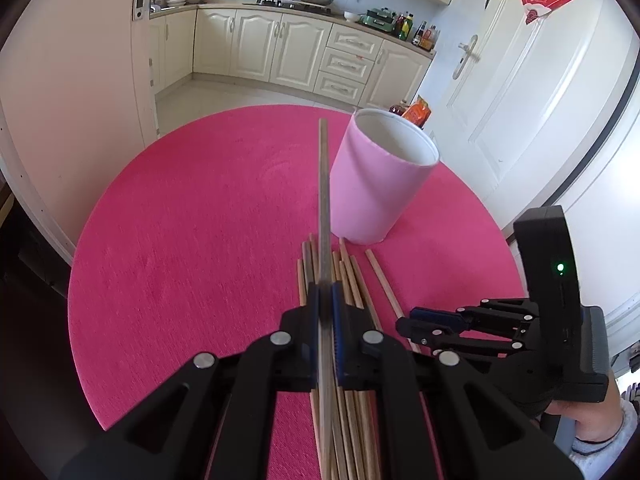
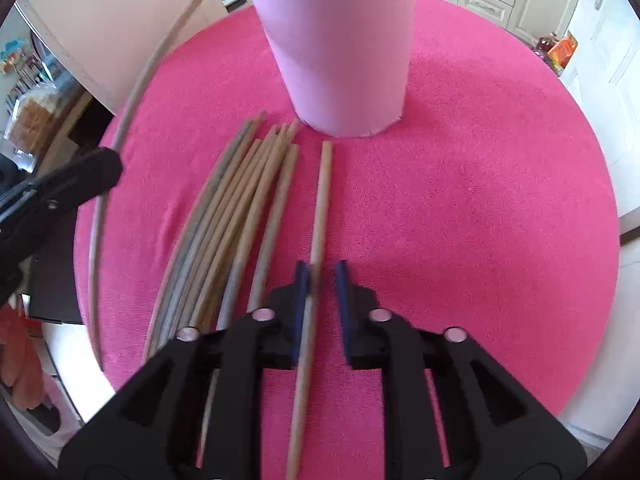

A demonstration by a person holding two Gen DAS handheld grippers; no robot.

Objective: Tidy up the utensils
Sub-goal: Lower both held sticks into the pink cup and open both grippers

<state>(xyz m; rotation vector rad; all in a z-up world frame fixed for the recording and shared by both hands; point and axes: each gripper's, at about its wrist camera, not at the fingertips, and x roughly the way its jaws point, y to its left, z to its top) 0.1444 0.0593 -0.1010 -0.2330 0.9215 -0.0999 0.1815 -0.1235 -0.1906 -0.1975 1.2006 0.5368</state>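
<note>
Nearest the lens: left claw (image 1: 325, 300), pads pressed together on one grey-brown chopstick (image 1: 325, 208) that stands up out of the grip, its far end in front of the cup's rim.

Tabletop (image 1: 180, 240): round, covered in bright pink cloth.

Cup (image 1: 382, 182): tall pale-pink cylinder, white inside, open top, upright near the tabletop's far side. Risk, judged: a long stick swung in low could strike the wall and tip it, since it looks light and narrow-based.

Bundle of chopsticks (image 2: 236, 208): plain wooden sticks, tan to grey, lying roughly parallel on the cloth, far ends just short of the cup's foot. Risk, judged: a claw brushing the pile would roll and scatter it, as round sticks shift easily.

Single chopstick (image 2: 320, 208): lies apart to the right of the bundle, passing between the jaws of the right claw (image 2: 323, 276). Jaws spread a little; the left pad seems to touch the stick, the right pad stands clear. Risk, judged: closing off-centre could pinch it askew or flick it sideways.
</note>
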